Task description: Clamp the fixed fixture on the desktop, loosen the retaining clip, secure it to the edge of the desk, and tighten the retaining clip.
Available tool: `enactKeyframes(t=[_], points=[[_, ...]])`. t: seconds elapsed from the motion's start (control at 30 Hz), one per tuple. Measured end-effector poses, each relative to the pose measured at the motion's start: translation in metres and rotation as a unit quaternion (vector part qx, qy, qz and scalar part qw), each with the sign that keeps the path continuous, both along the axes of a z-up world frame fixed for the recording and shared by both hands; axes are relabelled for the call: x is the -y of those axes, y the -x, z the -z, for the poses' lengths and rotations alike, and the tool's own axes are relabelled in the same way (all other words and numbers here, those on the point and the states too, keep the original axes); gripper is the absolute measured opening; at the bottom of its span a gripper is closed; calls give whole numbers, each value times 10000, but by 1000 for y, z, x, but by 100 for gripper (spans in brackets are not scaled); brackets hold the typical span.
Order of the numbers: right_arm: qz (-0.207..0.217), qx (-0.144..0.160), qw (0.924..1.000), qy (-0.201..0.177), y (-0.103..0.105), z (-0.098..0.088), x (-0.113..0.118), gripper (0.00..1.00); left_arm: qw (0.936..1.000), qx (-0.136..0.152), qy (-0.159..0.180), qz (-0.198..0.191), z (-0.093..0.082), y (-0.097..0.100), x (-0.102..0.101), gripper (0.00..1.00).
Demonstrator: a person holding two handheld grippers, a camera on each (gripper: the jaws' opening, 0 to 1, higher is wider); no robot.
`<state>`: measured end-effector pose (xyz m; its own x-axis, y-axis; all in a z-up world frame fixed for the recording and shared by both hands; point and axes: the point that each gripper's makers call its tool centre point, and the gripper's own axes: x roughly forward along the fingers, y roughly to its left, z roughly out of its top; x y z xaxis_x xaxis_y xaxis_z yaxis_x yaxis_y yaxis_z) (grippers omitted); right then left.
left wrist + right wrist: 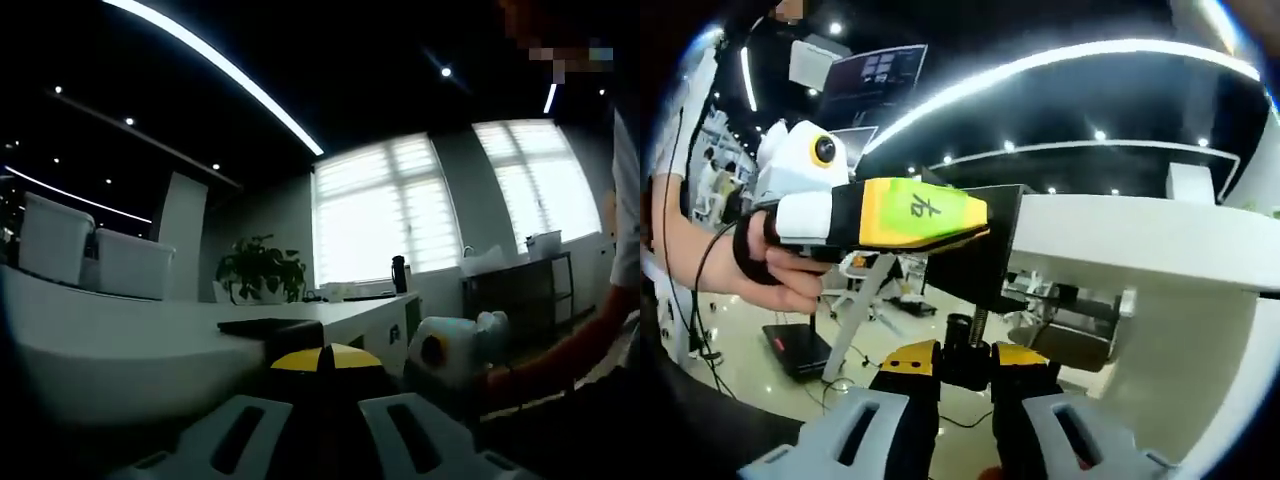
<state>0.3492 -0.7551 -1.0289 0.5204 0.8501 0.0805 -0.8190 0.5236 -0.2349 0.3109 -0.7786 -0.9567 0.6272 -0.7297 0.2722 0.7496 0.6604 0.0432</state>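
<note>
The black clamp (pixel 975 250) sits on the white desk's (pixel 1140 235) edge, its top plate (pixel 270 327) lying on the desktop; the left gripper (pixel 940 222) — held in a hand (pixel 775 265) — is closed on its body; the right gripper (pixel 966 360) below pinches its screw knob (pixel 960 335) — jaws closed

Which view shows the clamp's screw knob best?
The right gripper view: the screw knob sits below the desk edge, between the right gripper tips. The left gripper view shows just the clamp's black top plate on the desk.
</note>
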Motion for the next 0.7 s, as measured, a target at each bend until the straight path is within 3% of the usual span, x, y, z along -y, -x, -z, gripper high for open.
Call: enactKeyframes(t=[0.13, 0.33, 0.47, 0.5, 0.7], points=[[-441, -168, 9989, 65, -1, 0, -2, 18, 10000, 3, -15, 0, 0, -1, 0, 2], [-515, -187, 9985, 91, 3, 0, -4, 18, 10000, 7, 17, 9, 0, -1, 0, 2], [-54, -321, 9987, -391, 4, -1, 3, 22, 10000, 27, 13, 9, 1, 0, 0, 2], [274, -462, 9967, -615, 0, 1, 12, 26, 10000, 38, -8, -2, 1, 0, 0, 2], [1045, -291, 9916, -702, 14, 12, 28, 31, 10000, 74, -49, -9, 2, 1, 0, 2]])
